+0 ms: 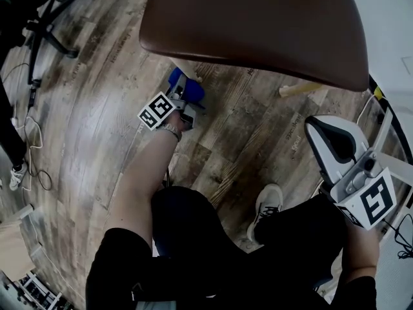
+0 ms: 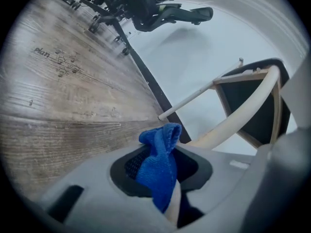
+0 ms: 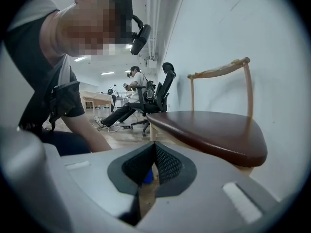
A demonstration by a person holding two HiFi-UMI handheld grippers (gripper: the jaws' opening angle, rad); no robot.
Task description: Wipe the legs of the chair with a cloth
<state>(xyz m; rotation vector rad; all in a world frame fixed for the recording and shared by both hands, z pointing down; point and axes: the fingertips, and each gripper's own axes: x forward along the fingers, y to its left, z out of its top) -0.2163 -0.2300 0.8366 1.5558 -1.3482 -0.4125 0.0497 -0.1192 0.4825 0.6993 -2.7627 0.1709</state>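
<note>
Left gripper (image 1: 182, 103), fingers clamped on blue cloth (image 1: 188, 88), was at chair leg (image 1: 189, 70), 11 o'clock. Right gripper (image 1: 332, 141) fingers closed, empty. Advised: firm full-length strokes.

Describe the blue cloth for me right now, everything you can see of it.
The blue cloth is a small, soft, terry-like rag in solid bright blue. It is bunched into a thick fold, and the left gripper has its jaws closed on it. A rounded lobe pokes out past the jaw pads. In the head view it sits low beneath the brown seat's edge, right against a pale wooden chair leg. Whether it wraps the leg cannot be told.
</note>
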